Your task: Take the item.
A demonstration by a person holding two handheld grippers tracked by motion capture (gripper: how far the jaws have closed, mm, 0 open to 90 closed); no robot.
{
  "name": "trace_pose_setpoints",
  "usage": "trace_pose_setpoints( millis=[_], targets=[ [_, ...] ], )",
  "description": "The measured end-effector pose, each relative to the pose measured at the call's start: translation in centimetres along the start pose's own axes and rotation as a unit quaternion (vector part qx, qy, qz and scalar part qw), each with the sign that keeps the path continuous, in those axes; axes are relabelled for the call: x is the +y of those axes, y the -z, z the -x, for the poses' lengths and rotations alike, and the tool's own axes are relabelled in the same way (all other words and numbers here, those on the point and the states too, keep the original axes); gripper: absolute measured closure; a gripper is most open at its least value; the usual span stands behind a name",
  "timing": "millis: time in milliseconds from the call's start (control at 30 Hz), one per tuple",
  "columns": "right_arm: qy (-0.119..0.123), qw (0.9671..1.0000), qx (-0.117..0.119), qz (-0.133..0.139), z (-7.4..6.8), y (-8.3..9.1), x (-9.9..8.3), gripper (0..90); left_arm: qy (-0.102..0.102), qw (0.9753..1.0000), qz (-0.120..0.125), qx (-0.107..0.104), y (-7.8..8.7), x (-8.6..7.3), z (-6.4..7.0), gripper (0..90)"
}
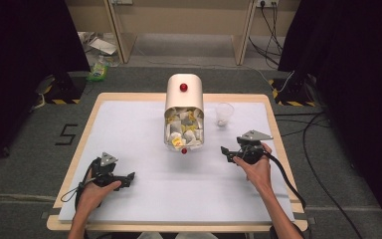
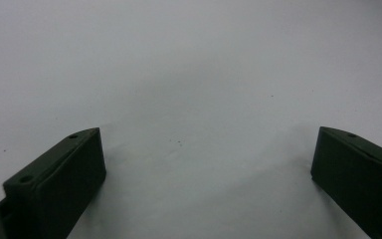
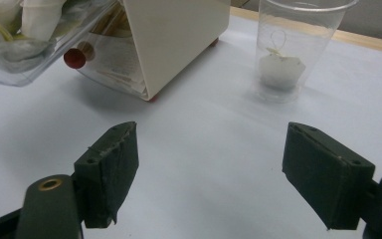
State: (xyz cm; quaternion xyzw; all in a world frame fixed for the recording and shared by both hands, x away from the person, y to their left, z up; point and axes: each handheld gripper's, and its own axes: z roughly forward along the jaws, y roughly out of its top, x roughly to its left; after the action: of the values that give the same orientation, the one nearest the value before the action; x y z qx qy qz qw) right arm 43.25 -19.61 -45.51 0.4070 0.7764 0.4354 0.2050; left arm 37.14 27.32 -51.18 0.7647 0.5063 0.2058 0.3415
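Tools low over the table (image 1: 129, 124), left tool (image 1: 128, 179) and right tool (image 1: 227, 152) both spread, empty.

The left gripper (image 1: 127, 178) is black, with a grey three-cornered plate on top and a thin black cable that loops beside the wrist; the right gripper (image 1: 225, 151) is the same, but its cable is thicker and trails along the forearm; both forearms are bare, without sleeves; seen close, each jaw is a dark block with small screw holes; one right arm link carries a brass-coloured ring.
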Motion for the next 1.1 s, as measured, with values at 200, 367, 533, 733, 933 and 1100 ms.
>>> trace_pose_setpoints(
  millis=[200, 367, 533, 733, 933, 1100],
  targets=[
    [0.003, 1.0, 0.0, -0.004, -0.2, 0.4, -0.7, 22.1, 0.0, 1.0, 0.0, 0.0, 0.0, 0.0, 0.0, 0.0],
    [0.011, 0.9999, 0.002, -0.007, -0.8, 0.7, -1.0, 22.0, 0.0, 1.0, 0.0, 0.0, 0.0, 0.0, 0.0, 0.0],
    [0.022, 0.9996, 0.001, -0.016, -1.4, 0.9, -1.5, 21.7, 0.0, 1.0, 0.0, 0.0, 0.0, 0.0, 0.0, 0.0],
    [0.016, 0.9996, 0.003, -0.024, -1.5, 1.2, -2.6, 21.9, 0.0, 1.0, 0.0, 0.0, 0.0, 0.0, 0.0, 0.0],
    [0.008, 0.9994, 0.007, -0.033, -1.5, 1.7, -3.6, 20.9, 0.0, 1.0, 0.0, 0.0, 0.0, 0.0, 0.0, 0.0],
    [0.004, 0.9991, 0.012, -0.041, -1.6, 1.9, -4.2, 20.2, 0.0, 1.0, 0.0, 0.0, 0.0, 0.0, 0.0, 0.0]
  ],
)
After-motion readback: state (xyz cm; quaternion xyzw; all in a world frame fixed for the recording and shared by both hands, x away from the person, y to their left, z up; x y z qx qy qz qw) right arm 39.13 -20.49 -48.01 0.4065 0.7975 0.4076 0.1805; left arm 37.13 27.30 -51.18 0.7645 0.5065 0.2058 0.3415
